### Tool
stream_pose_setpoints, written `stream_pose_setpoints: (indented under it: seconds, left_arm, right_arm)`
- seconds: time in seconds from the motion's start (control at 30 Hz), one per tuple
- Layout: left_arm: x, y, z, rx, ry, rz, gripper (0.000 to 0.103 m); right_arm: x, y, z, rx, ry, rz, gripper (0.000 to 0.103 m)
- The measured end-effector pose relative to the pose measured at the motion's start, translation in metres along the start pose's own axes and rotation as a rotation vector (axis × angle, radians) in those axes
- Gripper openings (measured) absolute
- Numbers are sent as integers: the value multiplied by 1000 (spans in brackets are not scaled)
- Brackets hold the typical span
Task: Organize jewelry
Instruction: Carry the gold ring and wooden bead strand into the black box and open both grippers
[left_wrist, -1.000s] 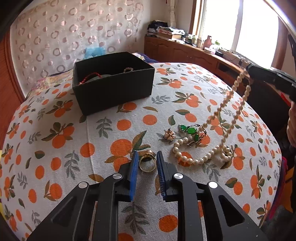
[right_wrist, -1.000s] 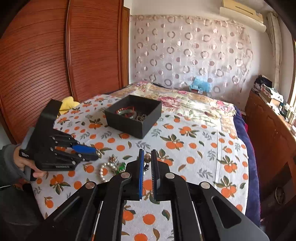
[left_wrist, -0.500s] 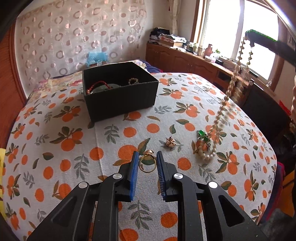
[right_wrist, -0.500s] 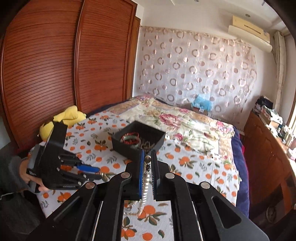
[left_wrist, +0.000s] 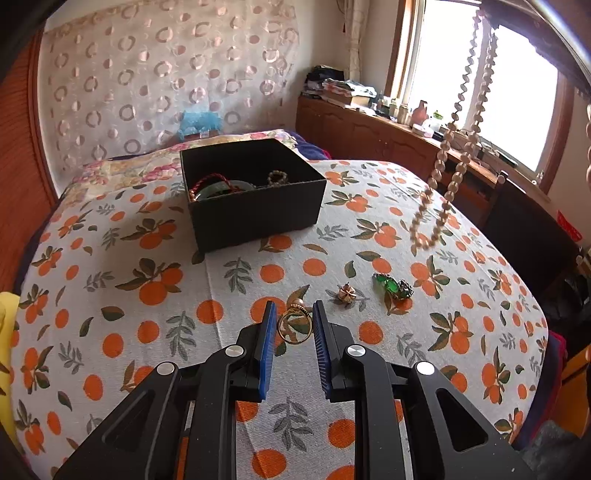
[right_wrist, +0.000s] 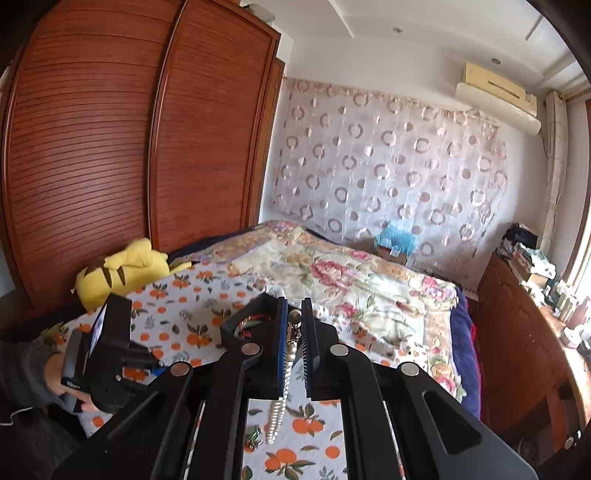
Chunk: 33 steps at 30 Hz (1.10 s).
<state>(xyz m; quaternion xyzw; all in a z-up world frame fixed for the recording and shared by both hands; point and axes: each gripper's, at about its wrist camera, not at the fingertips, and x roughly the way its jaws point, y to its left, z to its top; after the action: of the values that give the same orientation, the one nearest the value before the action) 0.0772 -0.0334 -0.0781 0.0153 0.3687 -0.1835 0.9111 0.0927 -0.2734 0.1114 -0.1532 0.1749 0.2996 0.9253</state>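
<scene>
My left gripper (left_wrist: 294, 307) is shut on a gold ring (left_wrist: 293, 328), holding it just above the orange-print cloth (left_wrist: 147, 258). My right gripper (right_wrist: 294, 302) is shut on the clasp end of a pearl necklace (right_wrist: 277, 413). The necklace's strand (left_wrist: 443, 177) hangs free in the air at the right. A black open box (left_wrist: 255, 206) stands further back with a red cord bracelet, a green bangle and a bead bracelet inside. On the cloth lie a green stone piece (left_wrist: 391, 286) and a small gold flower piece (left_wrist: 347, 293).
A hand in a grey sleeve holds the left gripper (right_wrist: 110, 354). A yellow plush toy (right_wrist: 122, 266) sits by the wooden wardrobe (right_wrist: 110, 147). A floral quilt (right_wrist: 351, 273) lies behind the box. A cluttered wooden sideboard (left_wrist: 388, 136) runs under the window.
My right gripper has risen with the pearl necklace, drawing its whole strand off the cloth so it hangs free. My left gripper has lifted a little with the ring.
</scene>
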Motion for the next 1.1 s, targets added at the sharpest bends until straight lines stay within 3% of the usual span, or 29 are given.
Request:
stream_pose_setpoints:
  seconds: [0.5, 1.1]
  left_arm:
    - [-24, 9, 25, 18, -76, 51, 18]
    - [-6, 32, 75, 20, -110, 113, 18]
  right_arm:
    - [47, -1, 12, 14, 48, 2, 8]
    - [111, -15, 73, 29, 33, -57, 8]
